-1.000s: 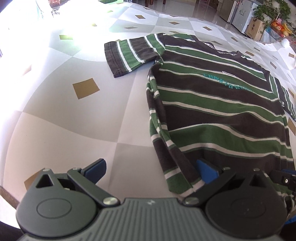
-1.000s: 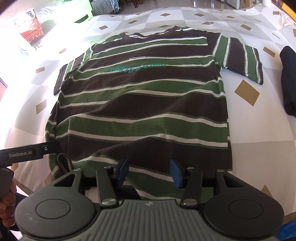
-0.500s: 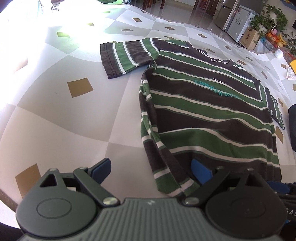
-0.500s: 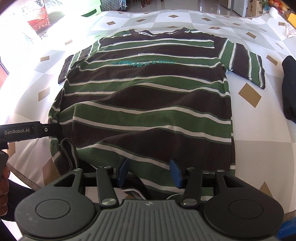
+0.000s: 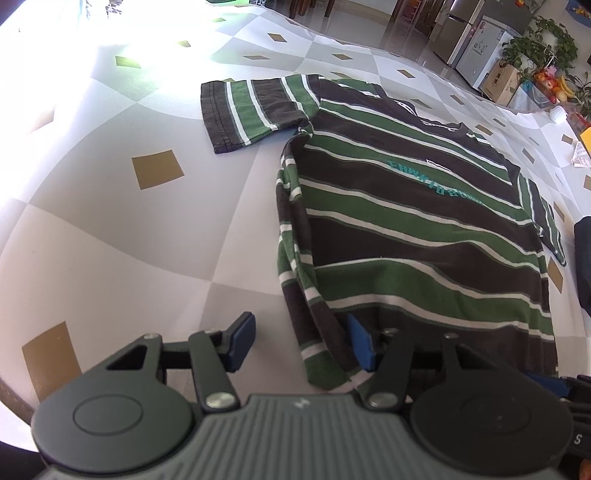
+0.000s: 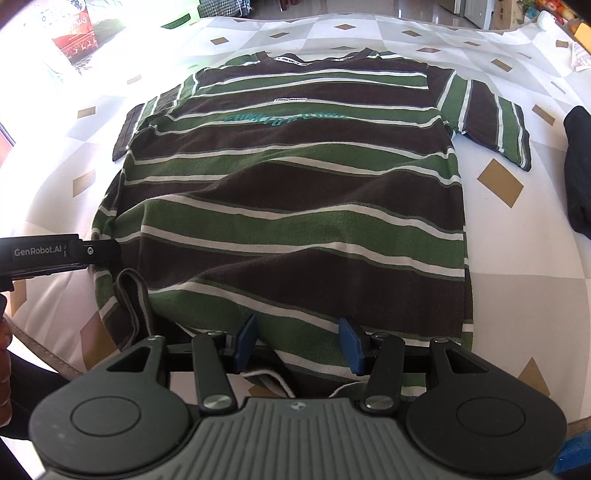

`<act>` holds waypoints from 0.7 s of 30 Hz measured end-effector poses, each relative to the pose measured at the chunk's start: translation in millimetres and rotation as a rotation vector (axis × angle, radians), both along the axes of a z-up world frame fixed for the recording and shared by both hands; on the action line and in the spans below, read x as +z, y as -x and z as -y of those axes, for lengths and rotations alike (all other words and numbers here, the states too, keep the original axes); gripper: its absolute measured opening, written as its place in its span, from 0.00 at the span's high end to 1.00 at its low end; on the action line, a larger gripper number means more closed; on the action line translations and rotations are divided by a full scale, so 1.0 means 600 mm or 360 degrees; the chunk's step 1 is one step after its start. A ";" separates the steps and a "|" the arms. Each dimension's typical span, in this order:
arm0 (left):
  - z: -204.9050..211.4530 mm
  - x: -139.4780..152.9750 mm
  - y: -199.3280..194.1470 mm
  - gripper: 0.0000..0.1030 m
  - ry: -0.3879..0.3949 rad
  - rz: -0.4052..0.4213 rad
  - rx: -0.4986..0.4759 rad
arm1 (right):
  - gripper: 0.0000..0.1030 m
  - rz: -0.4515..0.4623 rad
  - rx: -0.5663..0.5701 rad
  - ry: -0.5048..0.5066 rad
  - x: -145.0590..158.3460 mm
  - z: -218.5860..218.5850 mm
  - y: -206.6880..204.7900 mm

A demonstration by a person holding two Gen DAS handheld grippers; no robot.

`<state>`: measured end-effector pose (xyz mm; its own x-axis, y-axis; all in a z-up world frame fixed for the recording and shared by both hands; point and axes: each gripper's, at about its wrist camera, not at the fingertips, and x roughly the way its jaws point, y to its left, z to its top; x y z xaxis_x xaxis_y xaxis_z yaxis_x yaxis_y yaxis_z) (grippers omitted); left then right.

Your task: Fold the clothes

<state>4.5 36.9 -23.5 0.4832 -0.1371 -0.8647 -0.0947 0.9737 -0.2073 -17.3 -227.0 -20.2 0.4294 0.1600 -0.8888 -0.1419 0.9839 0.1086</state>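
A T-shirt (image 6: 295, 184) striped in green, dark brown and white lies flat, front up, on the patterned tablecloth (image 5: 147, 240), collar at the far end. My left gripper (image 5: 301, 343) stands at the shirt's near left corner. Its jaws are closing with the side seam and hem between them; the left pad (image 5: 242, 341) is still clear of the cloth. Its black arm (image 6: 92, 251) shows at the left of the right wrist view. My right gripper (image 6: 298, 343) sits over the middle of the bottom hem, jaws apart, striped cloth between the pads.
A dark folded garment (image 6: 580, 170) lies at the table's right edge. A red printed packet (image 6: 74, 33) is at the far left and a paper (image 6: 581, 55) at the far right. The table's near edge (image 6: 37, 343) runs by a person's hand (image 6: 3, 332).
The left gripper's jaws have narrowed around the shirt's near left corner. The right gripper's jaws keep the same width over the hem.
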 end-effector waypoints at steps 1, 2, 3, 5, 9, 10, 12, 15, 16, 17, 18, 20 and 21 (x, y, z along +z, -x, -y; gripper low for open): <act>0.000 0.000 0.000 0.50 0.0012 -0.0002 -0.0001 | 0.54 0.0000 0.0000 0.0001 0.000 0.000 0.000; 0.001 0.001 0.000 0.50 0.0023 -0.0005 -0.0002 | 0.54 0.0002 -0.0001 0.0002 0.000 0.000 0.000; 0.002 0.002 0.000 0.50 0.0035 -0.0008 -0.0004 | 0.54 0.0003 -0.0004 0.0002 0.000 0.000 -0.001; 0.005 0.007 0.002 0.50 0.0058 -0.0009 -0.0018 | 0.54 0.0002 -0.0013 -0.0005 -0.001 0.002 -0.002; 0.016 0.018 0.007 0.50 0.0081 0.0003 -0.0069 | 0.53 0.0000 -0.0018 -0.0005 -0.002 0.001 -0.003; 0.018 0.019 0.008 0.50 0.0106 -0.0002 -0.0078 | 0.53 0.0000 -0.0016 -0.0003 -0.002 0.001 -0.003; 0.019 0.019 0.009 0.50 0.0162 -0.0018 -0.0083 | 0.53 0.0000 -0.0014 0.0000 -0.002 0.000 -0.004; 0.024 0.019 0.009 0.53 0.0175 -0.0023 -0.0086 | 0.53 -0.0001 -0.0013 0.0002 -0.002 0.000 -0.004; 0.025 0.018 0.008 0.54 0.0169 -0.0024 -0.0082 | 0.53 -0.0002 -0.0012 0.0003 -0.002 0.000 -0.005; 0.025 0.017 0.008 0.54 0.0167 -0.0028 -0.0072 | 0.53 -0.0002 -0.0012 0.0004 -0.002 0.000 -0.005; 0.024 0.015 0.007 0.55 0.0169 -0.0032 -0.0061 | 0.53 -0.0002 -0.0010 0.0004 -0.002 0.000 -0.005; 0.022 0.012 0.006 0.59 0.0181 -0.0041 -0.0034 | 0.52 -0.0001 -0.0006 0.0005 -0.002 0.000 -0.004; 0.021 0.011 0.006 0.63 0.0175 -0.0041 -0.0028 | 0.52 -0.0001 -0.0004 0.0004 -0.002 0.001 -0.004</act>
<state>1.0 24.1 -16.7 0.4576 -0.2401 -0.8561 -0.0846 0.9467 -0.3107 -15.0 -227.4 -21.5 0.4290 0.1565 -0.8897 -0.1394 0.9845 0.1060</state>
